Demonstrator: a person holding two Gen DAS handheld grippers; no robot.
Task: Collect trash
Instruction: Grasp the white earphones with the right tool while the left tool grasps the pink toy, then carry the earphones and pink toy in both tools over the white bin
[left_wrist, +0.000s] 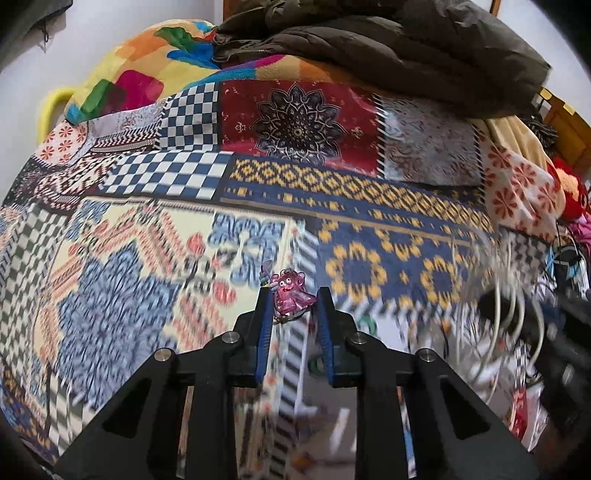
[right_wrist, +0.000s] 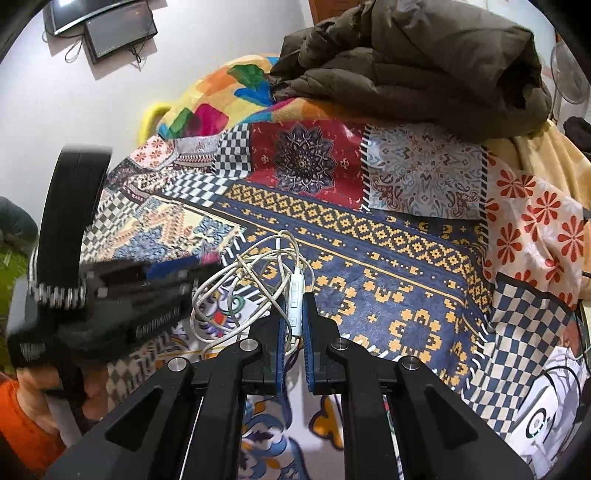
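Pink wrapper (left_wrist: 290, 295) pinched in left hand-held gripper (left_wrist: 291, 299); right hand-held gripper (right_wrist: 294, 310) clamped tight on white earphone cable (right_wrist: 255, 273)

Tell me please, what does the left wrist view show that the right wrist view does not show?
Only the left wrist view shows the pink figurine between the left gripper fingers. Only the right wrist view shows the right gripper shut on the white earphone cable, its remote between the pads, and screens on the wall. Both show the patchwork bedspread and the brown jacket.
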